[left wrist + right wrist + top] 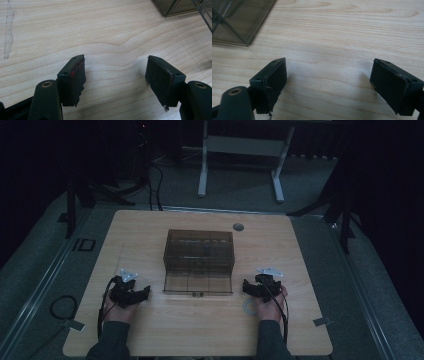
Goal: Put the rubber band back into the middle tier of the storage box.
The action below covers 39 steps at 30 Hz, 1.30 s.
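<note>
Smoky brown see-through box, pale wood-grain table, black claws.

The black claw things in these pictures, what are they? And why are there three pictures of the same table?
Those are grippers, hand-held pinching tools. A person sits at the wooden table and holds one in each hand: the left gripper and the right gripper. The big picture comes from a camera up high, looking down. The other two come from little cameras riding on the grippers, so you see each one's two black jaws poking up from the bottom: left gripper, right gripper. Both are open and hold nothing, just wood between the jaws. In the middle of the table stands a see-through brown plastic box with its front flap folded down. A small round disc lies by the right hand.
</note>
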Each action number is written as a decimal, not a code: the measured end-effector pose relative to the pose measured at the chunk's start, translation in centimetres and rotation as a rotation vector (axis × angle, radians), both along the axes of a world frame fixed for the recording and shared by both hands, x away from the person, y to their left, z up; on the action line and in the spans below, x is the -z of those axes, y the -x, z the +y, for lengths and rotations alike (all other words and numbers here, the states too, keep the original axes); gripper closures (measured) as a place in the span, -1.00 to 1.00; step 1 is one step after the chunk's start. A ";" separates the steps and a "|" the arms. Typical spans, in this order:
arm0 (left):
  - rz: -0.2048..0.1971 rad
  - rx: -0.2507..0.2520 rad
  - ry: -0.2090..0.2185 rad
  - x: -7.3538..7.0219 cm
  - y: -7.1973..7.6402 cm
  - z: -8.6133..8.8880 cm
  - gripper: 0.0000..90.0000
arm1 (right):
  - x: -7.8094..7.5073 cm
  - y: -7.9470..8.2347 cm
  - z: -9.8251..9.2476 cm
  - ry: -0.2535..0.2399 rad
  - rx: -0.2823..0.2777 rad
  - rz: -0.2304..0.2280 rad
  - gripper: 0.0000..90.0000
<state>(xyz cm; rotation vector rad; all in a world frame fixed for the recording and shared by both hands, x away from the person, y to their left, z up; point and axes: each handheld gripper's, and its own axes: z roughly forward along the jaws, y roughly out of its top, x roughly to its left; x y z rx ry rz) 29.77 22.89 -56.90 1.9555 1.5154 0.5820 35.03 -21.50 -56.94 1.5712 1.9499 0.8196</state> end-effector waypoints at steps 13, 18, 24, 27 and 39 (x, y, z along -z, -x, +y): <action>-0.001 0.000 0.000 0.0 0.0 0.0 -0.28 | 0.0 0.0 0.0 0.001 0.004 0.000 -0.69; -0.007 0.002 0.001 0.1 0.0 0.0 -0.28 | -0.1 0.2 0.1 -0.004 0.014 -0.011 -0.44; -0.008 0.009 0.002 0.1 0.0 0.0 -0.29 | -0.4 0.0 0.0 0.001 0.023 0.010 -0.33; -0.008 0.009 0.002 0.1 0.0 0.0 -0.29 | -0.7 0.0 -0.2 0.007 0.018 0.023 -0.16; -0.011 0.012 0.002 0.1 -0.1 0.1 -0.30 | -1.4 0.9 -0.4 -0.008 -0.028 0.063 0.22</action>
